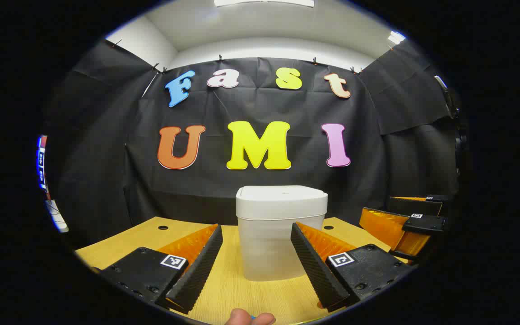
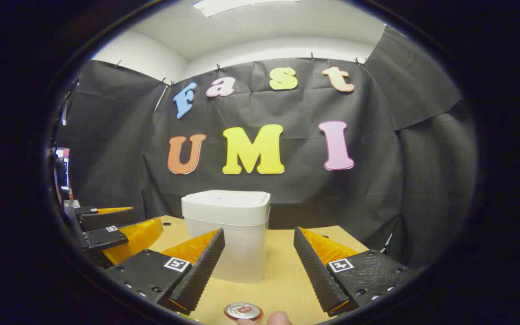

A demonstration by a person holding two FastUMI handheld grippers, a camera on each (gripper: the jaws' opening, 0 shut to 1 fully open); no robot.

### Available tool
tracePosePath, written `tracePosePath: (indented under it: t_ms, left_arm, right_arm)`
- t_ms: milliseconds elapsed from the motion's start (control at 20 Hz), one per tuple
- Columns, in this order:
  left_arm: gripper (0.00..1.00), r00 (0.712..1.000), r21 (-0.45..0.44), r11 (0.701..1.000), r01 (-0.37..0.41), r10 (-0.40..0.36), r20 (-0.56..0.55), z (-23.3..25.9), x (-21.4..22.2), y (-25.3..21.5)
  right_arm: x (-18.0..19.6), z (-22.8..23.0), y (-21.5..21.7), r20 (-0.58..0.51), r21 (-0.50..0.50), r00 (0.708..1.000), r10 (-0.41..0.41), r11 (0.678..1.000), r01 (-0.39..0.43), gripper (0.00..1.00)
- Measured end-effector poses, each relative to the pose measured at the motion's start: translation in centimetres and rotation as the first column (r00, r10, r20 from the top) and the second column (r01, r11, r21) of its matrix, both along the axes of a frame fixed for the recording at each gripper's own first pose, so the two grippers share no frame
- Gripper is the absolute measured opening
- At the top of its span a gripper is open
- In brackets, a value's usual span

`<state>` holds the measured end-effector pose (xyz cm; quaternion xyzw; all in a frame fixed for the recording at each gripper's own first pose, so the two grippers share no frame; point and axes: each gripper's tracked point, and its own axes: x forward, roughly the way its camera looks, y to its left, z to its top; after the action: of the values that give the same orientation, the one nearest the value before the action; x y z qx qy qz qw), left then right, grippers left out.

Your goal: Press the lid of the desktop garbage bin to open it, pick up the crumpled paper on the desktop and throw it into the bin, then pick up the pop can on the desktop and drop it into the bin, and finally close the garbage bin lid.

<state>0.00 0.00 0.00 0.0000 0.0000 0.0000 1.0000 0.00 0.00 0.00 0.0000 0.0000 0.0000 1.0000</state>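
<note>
Both cameras sit low over the wooden surface, facing the black-draped back wall head on. Left gripper view: looks along its own left tool, the white bin centred just ahead. The right tool shows at its right edge, a little farther off. Right gripper view: same height and heading, set a little to the right, so the bin falls left of centre. The left tool appears at its left edge. Shared ground: bin, surface, back wall, ceiling light.

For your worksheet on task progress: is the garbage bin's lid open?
No, the lid lies flat and closed on the white garbage bin.
</note>
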Motion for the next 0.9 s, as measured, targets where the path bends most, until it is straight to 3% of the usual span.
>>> tracePosePath:
  t_ms: [900]
  left_arm:
    - [0.98,0.999,0.008,0.999,-0.045,0.045,-0.020,-0.63,0.17,0.86]
  right_arm:
    - [0.12,-1.01,0.00,-0.002,-0.019,1.000,-0.025,0.999,0.025,0.95]
